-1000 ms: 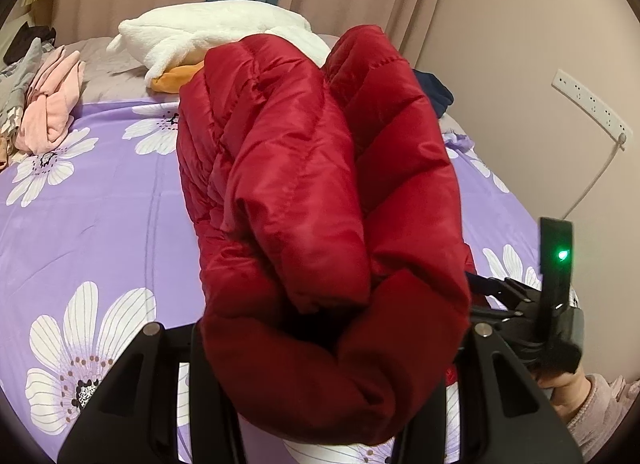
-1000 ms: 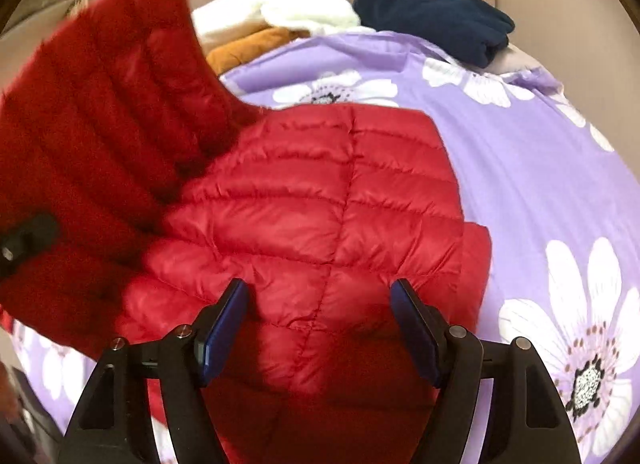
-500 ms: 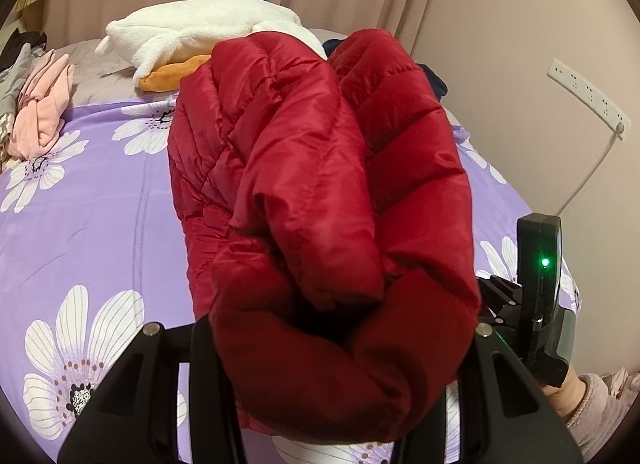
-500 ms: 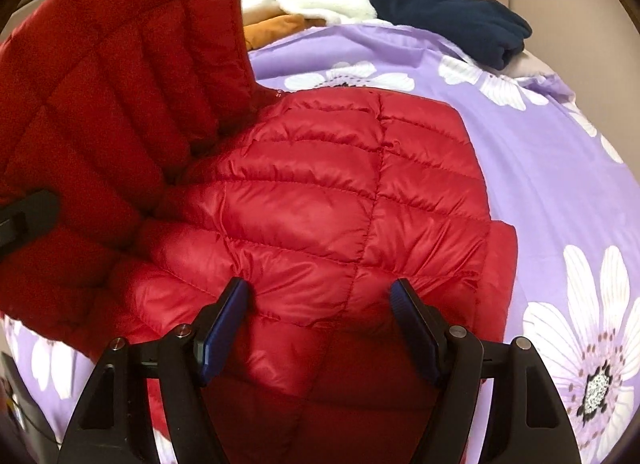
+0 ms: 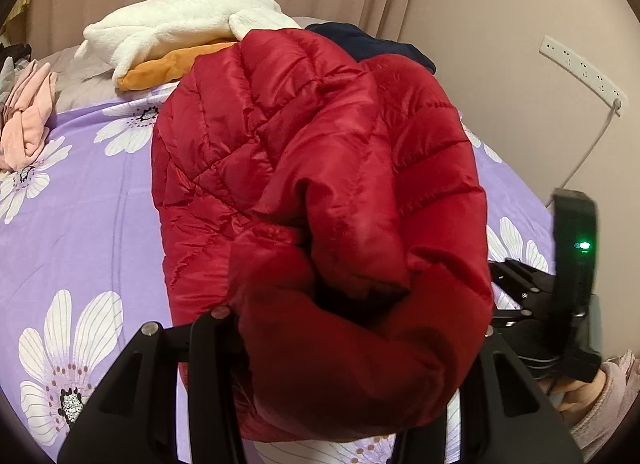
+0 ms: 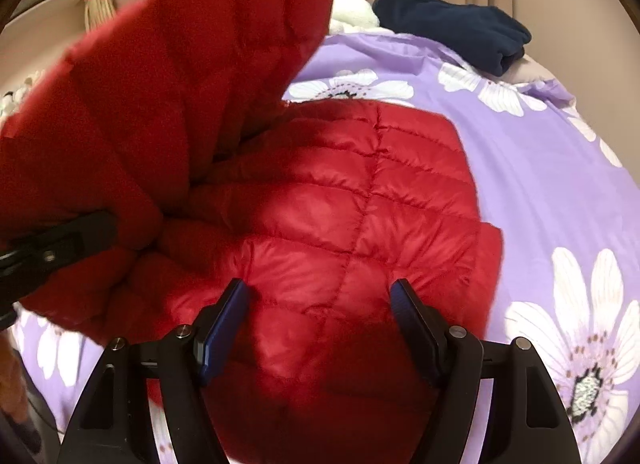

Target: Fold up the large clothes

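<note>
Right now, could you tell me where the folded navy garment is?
In the right wrist view the navy garment lies at the far upper right of the purple floral bedspread, beyond the red puffer jacket.

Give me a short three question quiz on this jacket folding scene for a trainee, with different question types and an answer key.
1. True or false: the left tongs grip a bunched part of the red jacket.
2. Multiple choice: what do the right tongs do? A) clamp the navy garment; B) stand open over the flat part of the jacket; C) hold the white fleece.
3. Fill in: the jacket lies on a purple ____ printed with white flowers.

Key:
1. True; the fabric fills the gap between the fingers.
2. B; the navy garment and white fleece lie untouched at the far end.
3. Bedspread.
</note>
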### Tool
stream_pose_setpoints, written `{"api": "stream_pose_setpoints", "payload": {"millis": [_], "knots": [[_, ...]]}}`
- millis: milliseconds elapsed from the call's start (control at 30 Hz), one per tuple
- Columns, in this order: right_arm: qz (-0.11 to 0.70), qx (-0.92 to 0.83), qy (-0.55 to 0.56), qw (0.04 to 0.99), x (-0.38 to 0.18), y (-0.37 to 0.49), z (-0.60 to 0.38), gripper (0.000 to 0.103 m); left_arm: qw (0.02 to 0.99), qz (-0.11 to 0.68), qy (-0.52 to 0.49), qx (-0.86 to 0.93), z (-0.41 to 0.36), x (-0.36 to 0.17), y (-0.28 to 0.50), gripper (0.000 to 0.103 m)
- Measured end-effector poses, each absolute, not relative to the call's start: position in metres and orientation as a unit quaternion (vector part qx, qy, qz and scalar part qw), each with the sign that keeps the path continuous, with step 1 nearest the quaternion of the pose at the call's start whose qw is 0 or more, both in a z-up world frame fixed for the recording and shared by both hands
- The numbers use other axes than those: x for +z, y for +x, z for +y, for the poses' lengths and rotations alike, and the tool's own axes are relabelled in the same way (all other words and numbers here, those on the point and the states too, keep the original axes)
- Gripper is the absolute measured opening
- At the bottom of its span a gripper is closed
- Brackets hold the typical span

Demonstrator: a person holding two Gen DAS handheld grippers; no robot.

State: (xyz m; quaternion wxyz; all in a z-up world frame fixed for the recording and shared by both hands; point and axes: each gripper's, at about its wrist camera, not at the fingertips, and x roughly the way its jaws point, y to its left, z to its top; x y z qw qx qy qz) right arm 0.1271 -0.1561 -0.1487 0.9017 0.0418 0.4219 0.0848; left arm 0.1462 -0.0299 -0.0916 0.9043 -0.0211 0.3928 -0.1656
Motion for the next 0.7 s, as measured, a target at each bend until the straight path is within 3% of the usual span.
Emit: {"api": "stream_pose_setpoints", "payload": {"millis": [700], "knots": [[0.418,0.027,0.106,0.902,-0.142,0.107,-0.208,0.075,0.902,0.395,0.015,-0.172,-0.051,-0.102,0.144,0.044]]}}
